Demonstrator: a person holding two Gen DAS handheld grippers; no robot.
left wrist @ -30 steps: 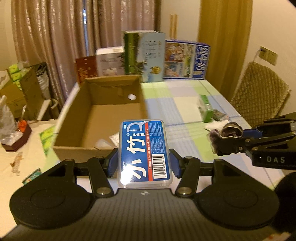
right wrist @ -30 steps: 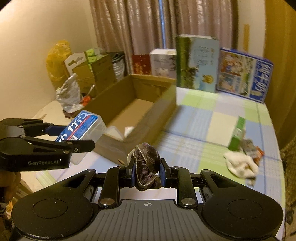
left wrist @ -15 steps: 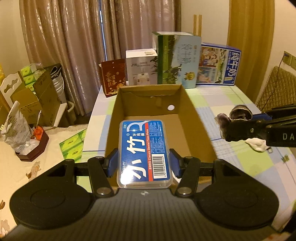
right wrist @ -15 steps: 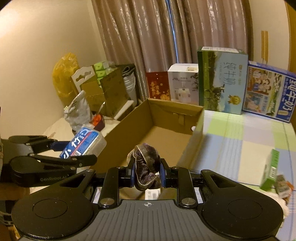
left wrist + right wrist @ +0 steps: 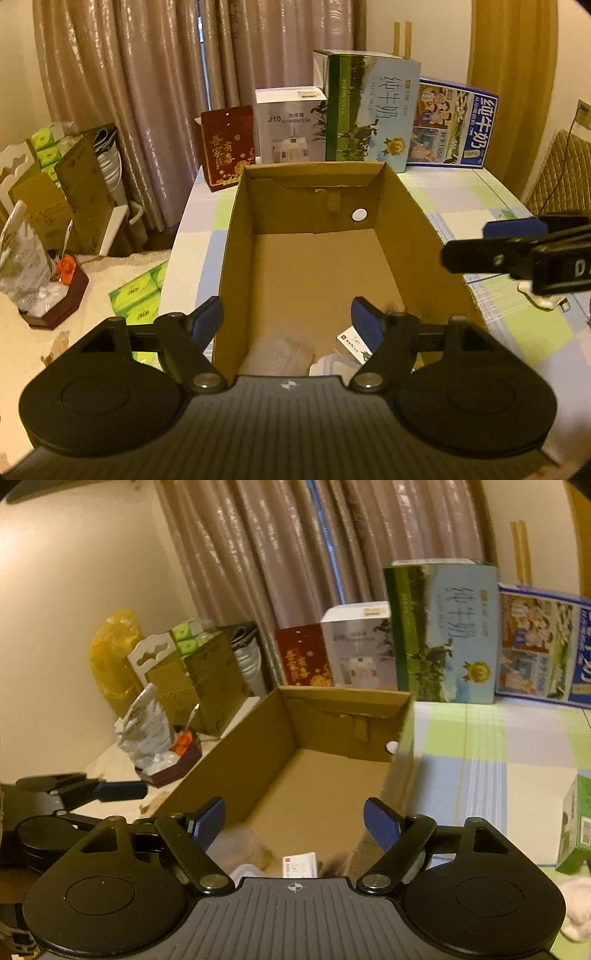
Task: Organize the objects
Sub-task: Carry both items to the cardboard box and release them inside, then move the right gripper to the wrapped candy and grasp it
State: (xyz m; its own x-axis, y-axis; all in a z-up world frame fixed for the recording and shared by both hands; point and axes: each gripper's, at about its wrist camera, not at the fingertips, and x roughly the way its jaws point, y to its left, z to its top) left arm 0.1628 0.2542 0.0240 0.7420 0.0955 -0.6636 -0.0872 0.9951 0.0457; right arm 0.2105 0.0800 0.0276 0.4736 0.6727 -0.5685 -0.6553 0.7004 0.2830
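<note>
Your fingers (image 5: pixel 212 319) on both grippers are now standing wide apart and empty, so the floss pack and scrunchie are lying in the cardboard box (image 5: pixel 421 225).

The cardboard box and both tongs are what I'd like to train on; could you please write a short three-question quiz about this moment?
1. True or false: the left tongs hold a blue packet.
2. Which stands directly behind the cardboard box? A) a row of upright cartons B) a kettle C) a lamp
3. Fill in: the right tongs are ____ (open/shut).

Key: 1. False; they are open with nothing between the pads. 2. A. 3. Open, above the box's near end, where a small white card lies.
</note>
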